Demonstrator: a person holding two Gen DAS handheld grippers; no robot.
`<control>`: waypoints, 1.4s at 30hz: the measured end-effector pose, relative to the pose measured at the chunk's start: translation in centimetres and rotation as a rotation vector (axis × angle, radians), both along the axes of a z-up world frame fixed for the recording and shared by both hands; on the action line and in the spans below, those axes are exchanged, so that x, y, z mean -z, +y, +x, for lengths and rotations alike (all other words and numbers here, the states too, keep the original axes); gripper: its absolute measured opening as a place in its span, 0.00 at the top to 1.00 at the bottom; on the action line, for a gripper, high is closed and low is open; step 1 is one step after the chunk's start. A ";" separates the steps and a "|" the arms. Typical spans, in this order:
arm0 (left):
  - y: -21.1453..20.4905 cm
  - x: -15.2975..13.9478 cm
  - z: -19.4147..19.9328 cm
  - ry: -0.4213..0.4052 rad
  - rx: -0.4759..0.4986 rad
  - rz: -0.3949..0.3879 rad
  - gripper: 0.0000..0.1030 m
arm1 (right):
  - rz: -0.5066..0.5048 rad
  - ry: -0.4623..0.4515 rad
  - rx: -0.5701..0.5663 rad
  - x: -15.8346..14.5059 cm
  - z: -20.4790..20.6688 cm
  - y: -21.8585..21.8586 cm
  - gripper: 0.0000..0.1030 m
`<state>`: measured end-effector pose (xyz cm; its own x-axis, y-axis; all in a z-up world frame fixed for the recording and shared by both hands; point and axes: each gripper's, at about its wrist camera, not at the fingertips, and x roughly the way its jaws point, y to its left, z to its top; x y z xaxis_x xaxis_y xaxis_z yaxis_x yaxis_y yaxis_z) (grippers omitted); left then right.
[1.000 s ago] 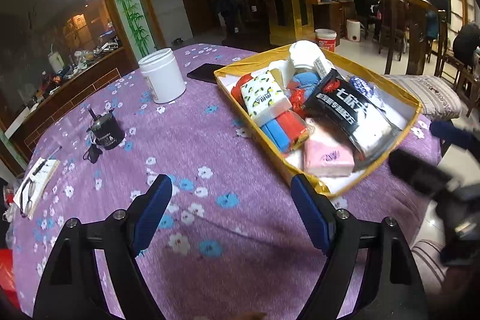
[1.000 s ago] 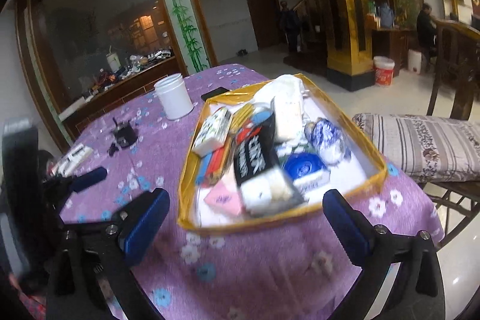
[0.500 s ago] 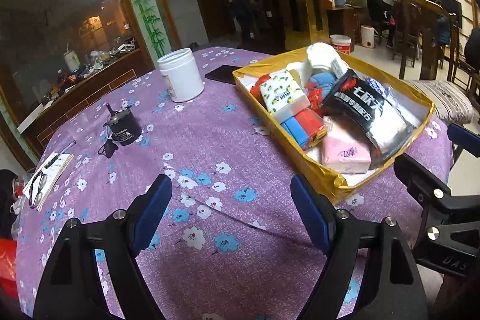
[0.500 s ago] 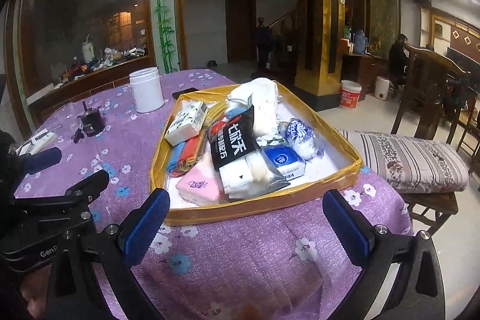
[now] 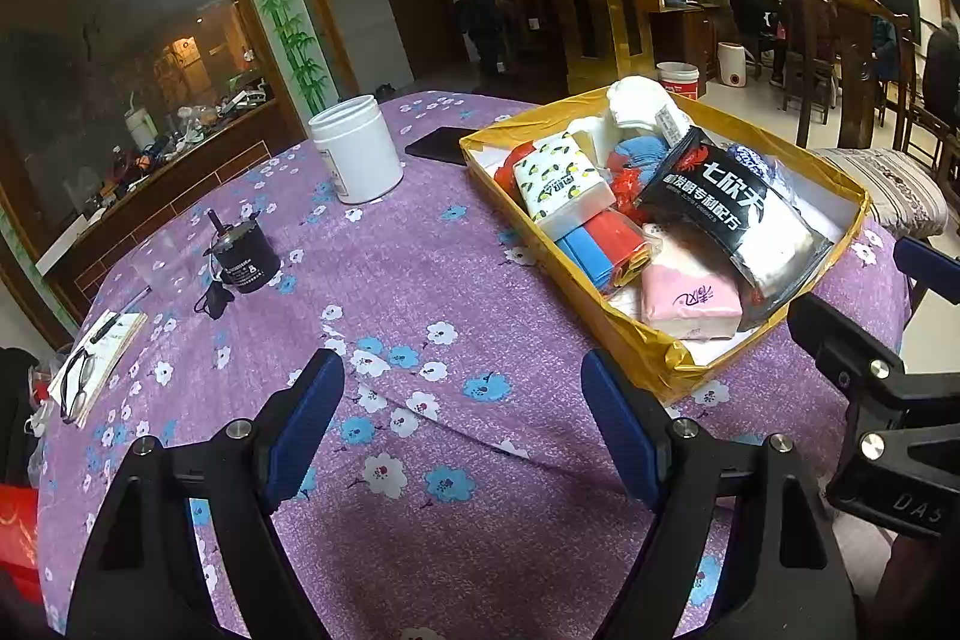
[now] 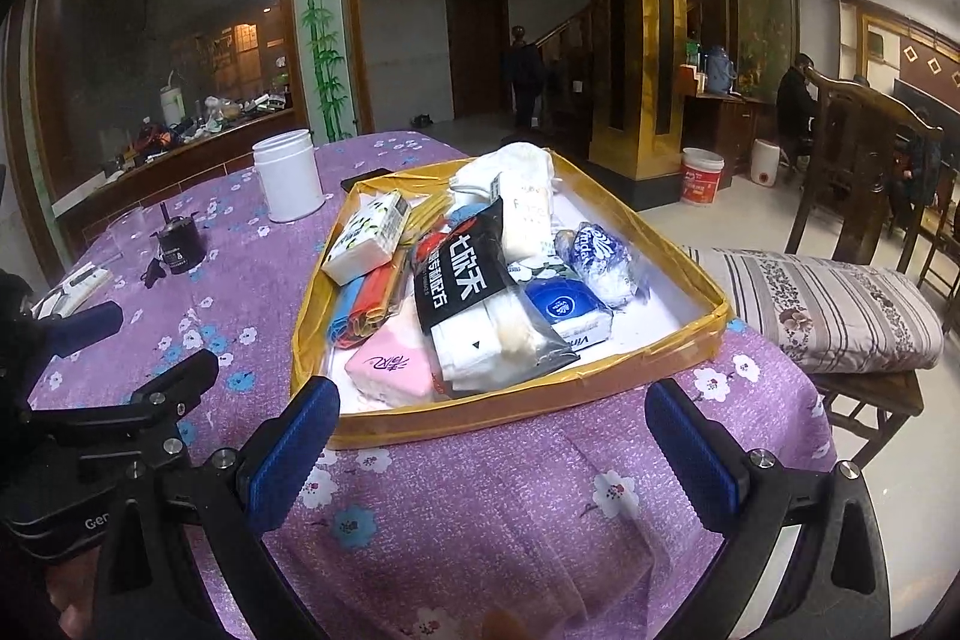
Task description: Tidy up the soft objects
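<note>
Jaws of left gripper (image 5: 462, 424) spread wide, nothing between the blue pads, hanging over bare purple floral cloth at lower centre of the left wrist view. Jaws of right gripper (image 6: 492, 445) likewise wide apart and empty, low in the right wrist view, just short of the near wall of the gold box (image 6: 528, 400).

Box open-topped, shallow, white inside, gold-taped rim crumpled at the near corner; sits on the surface (image 5: 372, 292) at right of centre in the left view, centre in the right view. Soft packs piled loosely inside, overlapping:
- black pouch (image 6: 462, 280) with large white characters, clear lower half showing white pads, lying diagonally on top of the heap
- pink tissue pack (image 6: 393, 367) at the near corner, partly under the pouch
- white tissue pack (image 6: 366, 244) with green-and-yellow print along the left wall, tilted
- red and blue folded items (image 6: 360, 307) in clear wrap beneath it
- blue tissue pack (image 6: 567, 307) and crinkled blue-white packet (image 6: 600, 259) on the right side
- white bundle (image 6: 510, 175) at the far end

Elsewhere on the surface, upper left of the box: white jar (image 5: 357, 148), dark phone (image 5: 435, 145), small black canister (image 5: 243, 253).
</note>
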<state>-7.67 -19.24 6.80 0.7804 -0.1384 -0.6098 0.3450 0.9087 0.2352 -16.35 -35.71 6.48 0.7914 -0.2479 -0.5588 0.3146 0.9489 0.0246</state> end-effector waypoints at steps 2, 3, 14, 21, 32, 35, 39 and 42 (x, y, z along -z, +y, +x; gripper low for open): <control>0.0 0.0 0.0 0.001 0.001 0.001 0.21 | 0.001 -0.004 0.002 -0.1 -0.1 0.0 0.00; 0.0 0.0 0.0 0.002 0.003 -0.001 0.21 | 0.002 -0.003 0.002 -0.1 0.0 -0.1 0.00; -0.3 0.2 -0.2 0.000 0.018 0.006 0.21 | 0.007 -0.002 0.003 0.0 0.0 -0.1 0.00; -0.5 0.3 -0.5 -0.018 0.016 0.021 0.21 | 0.002 -0.003 0.009 0.0 -0.1 -0.1 0.00; -0.6 0.3 -0.5 -0.017 0.016 0.021 0.21 | 0.002 -0.007 0.013 -0.1 -0.2 -0.1 0.00; -0.6 0.2 -0.5 -0.017 0.020 0.021 0.21 | 0.004 -0.006 0.013 -0.1 -0.2 -0.2 0.00; -0.6 0.2 -0.5 -0.016 0.020 0.020 0.21 | 0.004 -0.008 0.017 -0.2 -0.3 -0.2 0.00; -0.6 0.2 -0.5 -0.015 0.020 0.021 0.21 | 0.004 -0.008 0.017 -0.2 -0.3 -0.2 0.00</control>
